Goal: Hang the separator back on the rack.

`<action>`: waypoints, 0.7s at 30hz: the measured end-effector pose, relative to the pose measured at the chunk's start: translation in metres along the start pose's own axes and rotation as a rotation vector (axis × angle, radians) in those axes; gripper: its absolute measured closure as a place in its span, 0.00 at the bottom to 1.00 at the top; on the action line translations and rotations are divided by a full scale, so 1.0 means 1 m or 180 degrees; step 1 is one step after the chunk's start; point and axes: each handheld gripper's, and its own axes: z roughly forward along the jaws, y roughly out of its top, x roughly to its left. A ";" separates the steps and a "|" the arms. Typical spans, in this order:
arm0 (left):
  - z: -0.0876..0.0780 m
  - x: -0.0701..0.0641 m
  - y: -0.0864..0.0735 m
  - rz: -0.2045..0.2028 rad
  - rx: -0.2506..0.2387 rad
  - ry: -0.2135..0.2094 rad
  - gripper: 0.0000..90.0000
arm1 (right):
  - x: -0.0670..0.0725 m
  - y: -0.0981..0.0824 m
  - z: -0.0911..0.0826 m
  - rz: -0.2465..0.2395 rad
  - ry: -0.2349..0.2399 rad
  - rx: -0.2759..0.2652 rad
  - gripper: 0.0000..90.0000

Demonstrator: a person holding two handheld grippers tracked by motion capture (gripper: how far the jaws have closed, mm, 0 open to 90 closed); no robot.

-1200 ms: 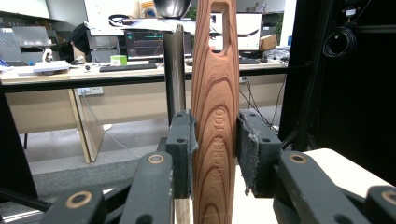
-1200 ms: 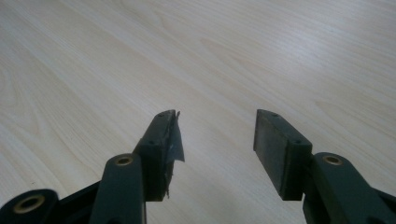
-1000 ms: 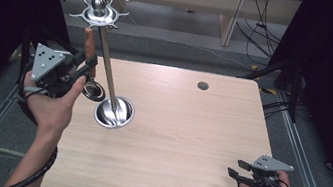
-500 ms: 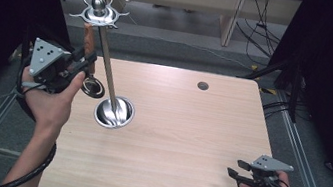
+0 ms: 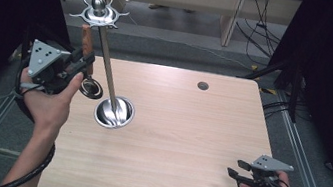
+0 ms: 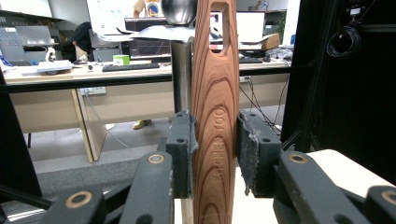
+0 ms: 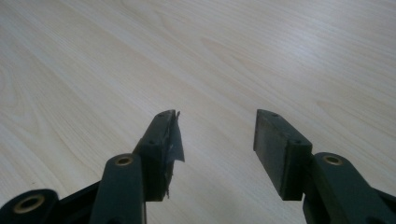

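Hand-held gripper [image 6: 214,154] on the left clamps the wooden-handled utensil [image 6: 215,93], now nearer the rack [image 5: 100,12] than a second ago. Hanging looks next. Right hand-held gripper [image 5: 242,170] waits open, empty, on the tabletop [image 5: 189,127].

Left tool [image 5: 75,65] and right tool [image 5: 239,173]: black bodies, grey three-cornered top plates, brass-ringed jaw pivots, trailing black cables; forearms unsleeved.
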 end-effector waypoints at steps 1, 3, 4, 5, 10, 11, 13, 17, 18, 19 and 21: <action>0.000 0.001 0.000 0.0007 0.0006 0.0005 0.75 | 0.000 0.000 0.000 0.0001 -0.0003 0.0004 0.56; 0.000 0.002 0.000 0.0016 0.0021 0.0012 0.75 | -0.001 0.000 0.000 -0.0029 -0.0001 -0.0011 0.56; 0.001 0.002 0.000 0.0008 0.0016 0.0020 0.75 | 0.000 0.000 0.000 -0.0011 -0.0001 -0.0007 0.56; 0.001 0.003 0.000 0.0007 0.0014 0.0021 0.75 | -0.002 0.000 0.001 -0.0073 -0.0003 -0.0018 0.56; 0.003 0.003 0.000 0.0003 0.0035 0.0028 0.75 | -0.001 0.000 0.000 -0.0024 -0.0001 -0.0010 0.56; 0.004 0.003 0.000 -0.0003 0.0036 0.0029 0.75 | -0.001 0.000 0.000 -0.0025 -0.0001 -0.0011 0.56; 0.004 0.003 0.000 0.0001 0.0042 0.0030 0.75 | -0.001 0.000 0.000 -0.0025 -0.0007 -0.0004 0.56; 0.006 0.003 0.000 -0.0003 0.0040 0.0028 0.75 | -0.001 0.000 0.000 -0.0029 -0.0006 -0.0009 0.56; 0.006 0.002 0.000 0.0001 0.0044 0.0027 0.75 | -0.001 0.000 0.000 -0.0029 -0.0005 -0.0008 0.56; 0.007 0.002 0.000 0.0000 0.0045 0.0028 0.75 | -0.001 0.000 0.000 -0.0017 -0.0007 -0.0004 0.56; 0.008 0.003 0.000 0.0004 0.0052 0.0040 0.75 | -0.001 0.000 0.000 -0.0021 -0.0006 -0.0014 0.56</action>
